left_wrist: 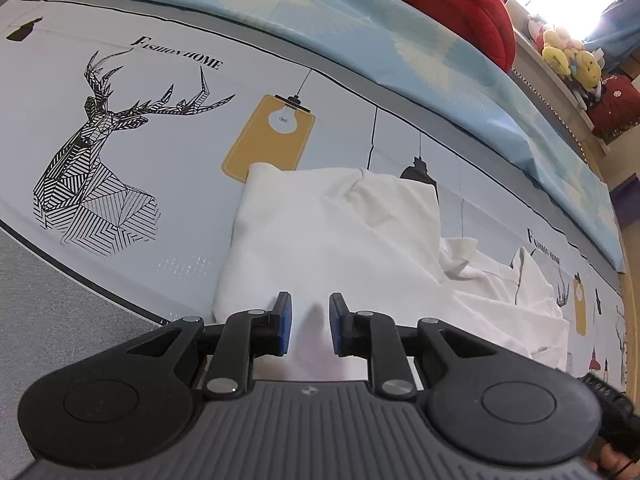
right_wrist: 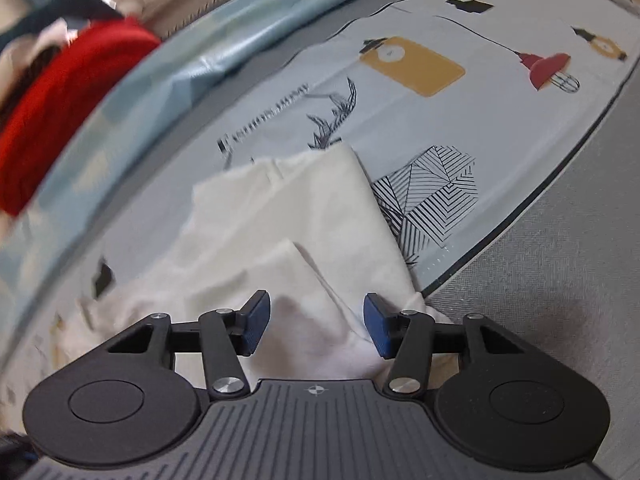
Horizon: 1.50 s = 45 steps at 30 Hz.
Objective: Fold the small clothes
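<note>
White garment lying part-folded on the printed mat, one side already turned over into a neat panel, the other side rumpled and trailing off toward the mat's far end. Left gripper hovering low over the near hem, blue pads a narrow gap apart, nothing visibly pinched between them. Right gripper over the same cloth from the other side, pads well apart, only loose fabric under them, view a little blurred. Looks like a regrasp ahead of the next fold. To do it well: pick the true edge of the loose side, not a wrinkle in the middle; bite through every layer at the hem; lift only enough to clear the panel below. Then carry across in line with the folded edge, lay it flat, and let go gently. Risk here: dragging the finished panel out of square.
</note>
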Motion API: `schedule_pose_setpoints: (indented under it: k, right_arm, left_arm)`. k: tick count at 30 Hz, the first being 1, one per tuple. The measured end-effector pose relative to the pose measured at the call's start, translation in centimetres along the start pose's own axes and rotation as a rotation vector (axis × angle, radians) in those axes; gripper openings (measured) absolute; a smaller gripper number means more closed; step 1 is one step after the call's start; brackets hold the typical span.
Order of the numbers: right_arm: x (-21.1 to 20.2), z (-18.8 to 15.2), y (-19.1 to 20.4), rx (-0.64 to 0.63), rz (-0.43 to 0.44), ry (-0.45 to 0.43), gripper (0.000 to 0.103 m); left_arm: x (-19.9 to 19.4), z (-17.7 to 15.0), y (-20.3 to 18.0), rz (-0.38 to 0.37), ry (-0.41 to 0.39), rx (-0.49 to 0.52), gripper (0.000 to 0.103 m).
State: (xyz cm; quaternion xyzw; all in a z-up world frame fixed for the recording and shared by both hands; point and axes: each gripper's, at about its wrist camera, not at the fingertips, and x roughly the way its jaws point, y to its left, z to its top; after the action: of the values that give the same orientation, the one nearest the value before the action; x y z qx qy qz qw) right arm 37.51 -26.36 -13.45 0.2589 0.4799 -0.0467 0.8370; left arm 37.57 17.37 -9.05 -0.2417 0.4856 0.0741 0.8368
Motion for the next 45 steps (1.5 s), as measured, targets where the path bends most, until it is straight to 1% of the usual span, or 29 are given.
schedule_pose_setpoints:
  k: [2, 3, 4, 5, 6, 8, 11, 13, 14, 15, 16, 17, 19, 21, 23, 25, 26, 27, 28, 29, 31, 33, 34, 37, 38, 40, 42, 44, 45]
  right_arm:
    - [0.5, -0.4, 1.0, -0.092, -0.028, 0.012, 0.053]
    - [0.5, -0.6, 1.5, -0.144, -0.046, 0.010, 0.045]
    - [0.4, -0.9, 2.2, -0.201, -0.067, 0.004, 0.023]
    - [0.3, -0.9, 2.4, -0.227, -0.072, -0.001, 0.013]
    - [0.0, -0.8, 2.5, -0.225, -0.051, -0.009, 0.008]
    - [-1.5, -0.2, 2.5, -0.174, 0.011, -0.060, 0.007]
    - [-5.6, 1.1, 3.1, -0.137, 0.094, -0.275, 0.006]
    - [-7.3, 1.4, 2.9, -0.099, 0.081, -0.386, 0.006]
    - [-7.4, 1.6, 2.6, -0.072, 0.059, -0.408, 0.006]
    - [-6.9, 1.7, 2.1, -0.054, 0.024, -0.389, 0.006]
    - [-5.7, 1.9, 1.7, -0.048, -0.006, -0.331, 0.008]
    - [-4.1, 2.1, 1.1, -0.032, -0.041, -0.244, 0.009]
    - [-2.1, 1.9, -0.2, 0.017, -0.127, -0.136, 0.013]
    - [-1.8, 1.5, -0.8, 0.057, -0.154, -0.126, 0.015]
    - [-2.2, 1.8, -0.5, 0.043, -0.116, -0.144, 0.016]
    - [-2.7, 1.7, 0.1, 0.007, -0.071, -0.158, 0.024]
    - [-2.3, 1.8, 0.4, 0.000, -0.055, -0.139, 0.026]
    - [-1.8, 1.7, 0.4, -0.004, -0.053, -0.089, 0.028]
    - [-1.2, 1.6, 0.2, 0.001, -0.077, -0.042, 0.028]
    - [-0.8, 1.8, -0.3, 0.015, -0.100, -0.025, 0.028]
    - [-1.0, 1.8, -0.5, 0.032, -0.105, -0.033, 0.028]
    - [-1.8, 1.9, 0.0, 0.005, -0.106, -0.062, 0.029]
    - [-2.3, 2.0, 0.3, -0.008, -0.099, -0.086, 0.030]
    - [-3.1, 2.2, 0.5, -0.008, -0.090, -0.105, 0.033]
    - [-3.0, 2.1, 0.3, -0.004, -0.090, -0.103, 0.033]
    - [-2.6, 2.0, 0.0, 0.009, -0.093, -0.072, 0.033]
    - [-2.2, 1.2, -0.3, 0.029, -0.090, -0.026, 0.033]
    - [-2.2, 0.7, -0.4, 0.033, -0.100, -0.019, 0.033]
    - [-2.3, 0.6, -0.2, 0.024, -0.106, -0.023, 0.033]
  left_arm:
    - [0.0, 0.1, 0.1, 0.000, 0.001, -0.004, 0.022]
    - [0.0, 0.1, 0.1, -0.001, 0.002, -0.004, 0.022]
    - [0.0, 0.1, 0.1, -0.001, 0.002, -0.005, 0.022]
    - [0.0, 0.1, 0.1, 0.000, 0.002, -0.005, 0.022]
    - [0.0, 0.1, 0.1, 0.000, 0.002, -0.005, 0.022]
    - [0.0, 0.2, 0.2, -0.001, 0.000, -0.006, 0.022]
    - [-0.1, 0.3, 0.4, 0.001, -0.006, -0.009, 0.022]
    - [-0.1, 0.3, 0.5, 0.003, -0.007, -0.008, 0.022]
    - [-0.1, 0.3, 0.5, 0.003, -0.006, -0.006, 0.022]
    - [-0.1, 0.3, 0.5, 0.000, -0.005, -0.004, 0.022]
    - [-0.1, 0.2, 0.4, 0.002, -0.003, 0.000, 0.022]
    - [0.0, 0.2, 0.4, 0.007, 0.000, 0.004, 0.022]
    - [0.3, 0.1, 0.4, 0.016, 0.012, 0.008, 0.022]
    - [0.6, 0.1, 0.6, 0.022, 0.024, 0.005, 0.022]
    - [0.7, 0.0, 0.8, 0.025, 0.033, -0.004, 0.022]
    - [1.0, -0.2, 0.9, 0.033, 0.048, 0.008, 0.022]
    - [1.3, -0.4, 1.0, 0.056, 0.062, 0.023, 0.021]
    - [1.6, -0.6, 1.4, 0.077, 0.077, 0.022, 0.014]
    - [1.8, -0.8, 1.9, 0.089, 0.088, 0.006, 0.004]
    - [1.8, -0.8, 2.3, 0.093, 0.091, -0.007, 0.002]
    - [1.3, -0.7, 2.9, 0.076, 0.090, -0.027, 0.002]
    - [0.3, -0.7, 3.1, 0.066, 0.065, -0.042, 0.003]
    - [-0.4, -0.6, 3.1, 0.057, 0.044, -0.054, 0.009]
    - [-1.7, -0.6, 3.4, 0.069, 0.005, -0.041, 0.014]
    - [-1.7, -0.7, 3.7, 0.069, 0.010, -0.042, 0.014]
    - [-0.9, -1.0, 4.0, 0.054, 0.047, -0.023, 0.020]
    - [0.1, -1.6, 4.6, 0.102, 0.080, 0.019, 0.020]
    - [0.0, -2.0, 5.3, 0.098, 0.080, 0.028, 0.017]
    - [-0.3, -2.0, 5.5, 0.097, 0.081, 0.012, 0.012]
